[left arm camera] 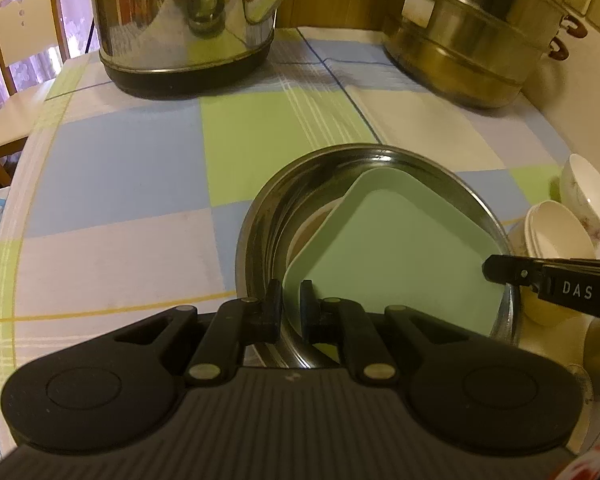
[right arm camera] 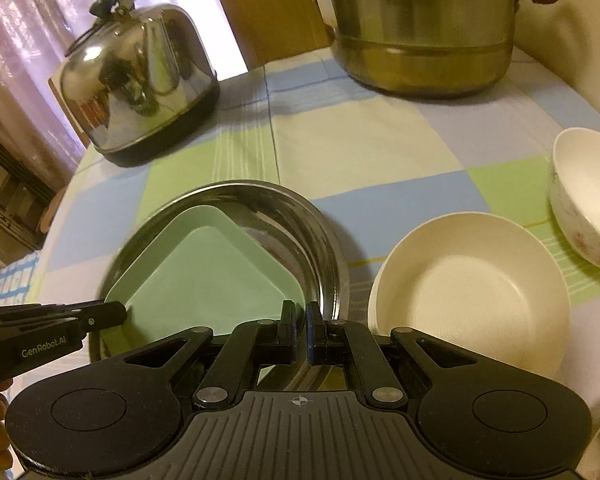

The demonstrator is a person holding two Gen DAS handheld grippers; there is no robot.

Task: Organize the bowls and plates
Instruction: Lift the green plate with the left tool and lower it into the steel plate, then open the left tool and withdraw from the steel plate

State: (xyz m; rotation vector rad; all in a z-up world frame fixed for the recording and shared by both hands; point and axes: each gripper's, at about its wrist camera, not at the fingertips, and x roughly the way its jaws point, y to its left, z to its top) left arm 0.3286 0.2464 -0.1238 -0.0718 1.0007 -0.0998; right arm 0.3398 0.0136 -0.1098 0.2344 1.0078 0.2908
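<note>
The steel basin (left arm camera: 260, 216) sits on the checked cloth of the bench (left arm camera: 112, 184), and a square green plate (left arm camera: 396, 248) leans tilted inside it; something pale lies under the plate, too hidden to name. The left tool (left arm camera: 290, 304) has its jaws nearly closed over the basin's near rim, one finger outside the wall and one inside beside the plate's corner, gripping the rim. The right tool (right arm camera: 301, 320) is likewise pinched on the rim at the opposite side, though its own body covers the exact contact. Just beside the basin stands a cream bowl (right arm camera: 472, 292), its near edge cut off by the tool; from the left view it looks like a stack. A floral white bowl (right arm camera: 588, 196) is half out of frame. The kettle (right arm camera: 140, 84) and steamer pot (right arm camera: 420, 36) stand at the back, tops cropped.
</note>
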